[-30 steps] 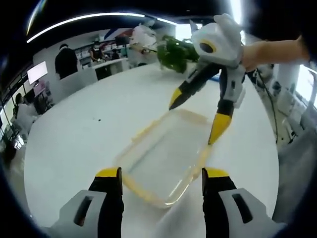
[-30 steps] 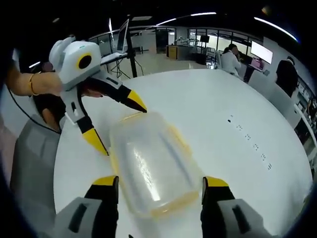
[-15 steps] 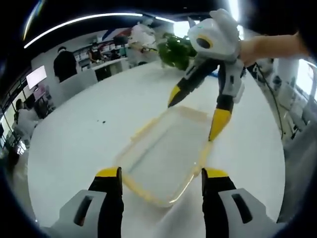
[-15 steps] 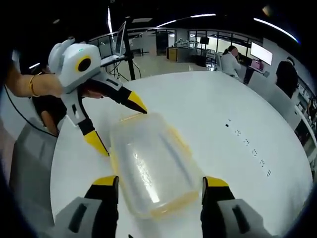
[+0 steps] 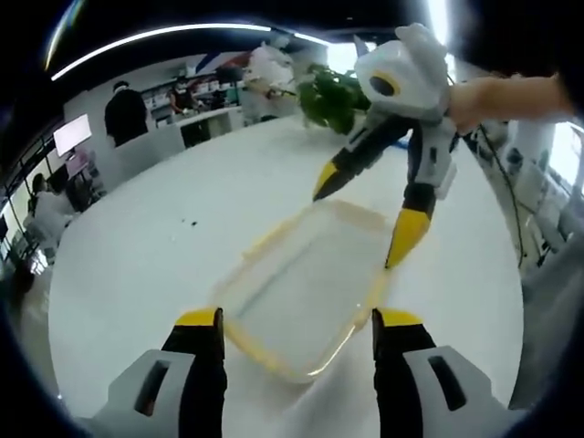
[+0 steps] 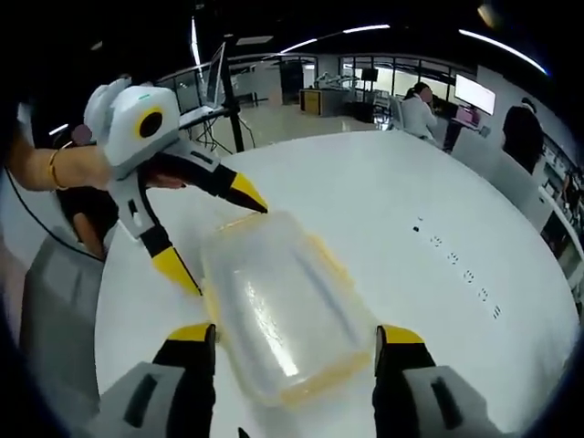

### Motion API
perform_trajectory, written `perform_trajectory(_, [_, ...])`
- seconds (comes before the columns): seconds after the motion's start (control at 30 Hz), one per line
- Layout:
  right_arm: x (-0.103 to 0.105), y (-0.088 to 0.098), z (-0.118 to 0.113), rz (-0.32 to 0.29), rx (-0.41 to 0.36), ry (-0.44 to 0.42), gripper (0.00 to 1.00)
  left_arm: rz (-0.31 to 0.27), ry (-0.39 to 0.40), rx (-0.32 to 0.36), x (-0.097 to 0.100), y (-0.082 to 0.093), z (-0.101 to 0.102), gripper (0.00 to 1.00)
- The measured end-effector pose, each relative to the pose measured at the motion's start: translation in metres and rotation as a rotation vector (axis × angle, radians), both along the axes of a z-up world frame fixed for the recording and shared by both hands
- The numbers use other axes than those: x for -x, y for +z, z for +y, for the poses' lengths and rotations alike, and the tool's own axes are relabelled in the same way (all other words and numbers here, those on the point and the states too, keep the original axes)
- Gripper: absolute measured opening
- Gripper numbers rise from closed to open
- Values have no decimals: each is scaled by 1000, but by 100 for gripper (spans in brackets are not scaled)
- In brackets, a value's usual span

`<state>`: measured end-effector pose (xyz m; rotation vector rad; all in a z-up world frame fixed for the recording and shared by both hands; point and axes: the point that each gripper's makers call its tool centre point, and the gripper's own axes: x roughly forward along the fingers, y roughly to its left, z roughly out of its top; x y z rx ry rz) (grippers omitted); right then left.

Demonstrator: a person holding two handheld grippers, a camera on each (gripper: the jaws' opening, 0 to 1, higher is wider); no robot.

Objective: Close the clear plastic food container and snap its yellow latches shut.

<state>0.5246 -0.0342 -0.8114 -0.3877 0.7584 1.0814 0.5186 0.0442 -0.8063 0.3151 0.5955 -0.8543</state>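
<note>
the clear plastic food container [image 5: 297, 297] lies flat on the round white table [image 5: 137, 255], with its lid on top. in the right gripper view the container [image 6: 278, 306] sits between that gripper's own two jaws, and its near end is partly hidden behind them.

the left gripper [image 5: 297, 333] stands with its jaws wide apart at the near short end of the container and holds nothing. the right gripper [image 6: 292, 342] is spread wide in the same way at the opposite end and is also empty. each gripper appears in the other's view, above the far end, jaws apart: the right gripper [image 5: 363, 222], the left gripper [image 6: 219, 237].

the yellow latches [image 5: 265, 245] look pale along the rim, and i cannot tell if they are snapped or loose. a green plant [image 5: 333, 96] stands at the far table edge, partly hidden. blurred people [image 5: 123, 114] are behind.
</note>
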Motion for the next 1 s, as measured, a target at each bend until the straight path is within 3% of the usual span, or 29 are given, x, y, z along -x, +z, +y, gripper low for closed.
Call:
perform_trajectory(0.33, [4,16,-4,-37,-26,-44,73,-18,43,28,0,15,11,67])
perform_trajectory(0.43, [7,23,-3,-34,-60,-68,73,-24,48,38,4,21,11,67])
perform_trajectory(0.67, [20,30,-8,-52,-46,-82,74,-43,71,72,12,38,17,68])
perform_trajectory(1.0, [31,42,-23,-78,-71,-173,77,-73,117,122,30,54,26,68])
